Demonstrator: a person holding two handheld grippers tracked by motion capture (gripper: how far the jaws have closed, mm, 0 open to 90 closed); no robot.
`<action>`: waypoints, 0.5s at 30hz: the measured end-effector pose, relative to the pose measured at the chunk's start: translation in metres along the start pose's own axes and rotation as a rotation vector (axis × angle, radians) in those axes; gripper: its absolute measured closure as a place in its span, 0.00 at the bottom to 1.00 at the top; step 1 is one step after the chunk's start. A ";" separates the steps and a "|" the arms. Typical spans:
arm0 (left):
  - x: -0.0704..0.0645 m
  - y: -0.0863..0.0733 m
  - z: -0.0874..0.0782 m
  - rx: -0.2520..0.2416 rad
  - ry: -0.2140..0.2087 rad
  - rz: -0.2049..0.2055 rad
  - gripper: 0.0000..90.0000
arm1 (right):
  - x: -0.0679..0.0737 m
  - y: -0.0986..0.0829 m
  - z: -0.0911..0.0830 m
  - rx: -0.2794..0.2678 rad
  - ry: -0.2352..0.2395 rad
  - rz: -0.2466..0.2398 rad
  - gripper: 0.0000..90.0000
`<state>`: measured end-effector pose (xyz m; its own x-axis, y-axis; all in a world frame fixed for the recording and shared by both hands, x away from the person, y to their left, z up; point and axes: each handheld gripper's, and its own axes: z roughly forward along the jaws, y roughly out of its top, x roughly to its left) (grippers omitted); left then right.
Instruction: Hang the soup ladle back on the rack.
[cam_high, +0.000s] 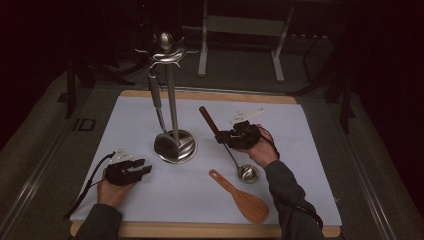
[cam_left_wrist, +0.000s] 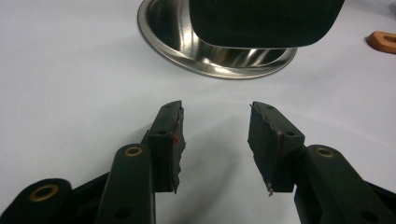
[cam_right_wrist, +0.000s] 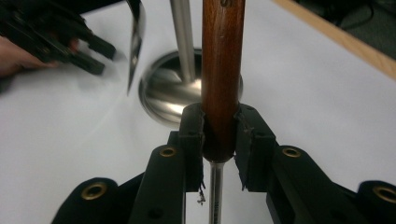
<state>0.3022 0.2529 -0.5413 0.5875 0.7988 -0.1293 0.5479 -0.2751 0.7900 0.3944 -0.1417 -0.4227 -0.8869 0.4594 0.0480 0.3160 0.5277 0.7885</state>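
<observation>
A steel utensil stand (cam_high: 173, 142) rises mid-table, and one long-handled utensil (cam_high: 156, 100) hangs from a hook on its left side. My right gripper (cam_high: 222, 136) is shut on a ladle's brown wooden handle (cam_high: 207, 119), while the ladle's steel bowl (cam_high: 248, 173) rests on the white mat. In the right gripper view the jaws (cam_right_wrist: 220, 122) clamp the lower end of that handle (cam_right_wrist: 223, 65), just above its metal shaft. My left gripper (cam_high: 144, 166) lies open on the mat left of the stand's base. Its jaws (cam_left_wrist: 215, 135) hold nothing and face the base (cam_left_wrist: 210, 60).
A wooden rice paddle (cam_high: 244, 197) lies on the mat near the front edge; its handle tip (cam_left_wrist: 383, 41) shows at right. The hanging utensil's dark head (cam_left_wrist: 266, 23) hangs just over the stand's base. A wooden board (cam_high: 210, 96) edges the mat.
</observation>
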 end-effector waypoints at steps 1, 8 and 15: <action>0.000 0.000 0.000 0.000 0.000 0.000 0.62 | 0.001 0.000 -0.001 -0.010 0.002 -0.003 0.82; 0.000 0.000 0.000 -0.001 0.000 0.000 0.62 | 0.008 0.006 -0.004 -0.097 0.017 -0.034 0.82; 0.000 0.000 0.000 -0.001 -0.001 0.001 0.62 | 0.017 0.014 -0.006 -0.142 0.019 -0.052 0.83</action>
<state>0.3020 0.2529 -0.5413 0.5890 0.7977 -0.1290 0.5463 -0.2755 0.7910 0.3818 -0.1307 -0.4075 -0.9074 0.4200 0.0152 0.2199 0.4435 0.8689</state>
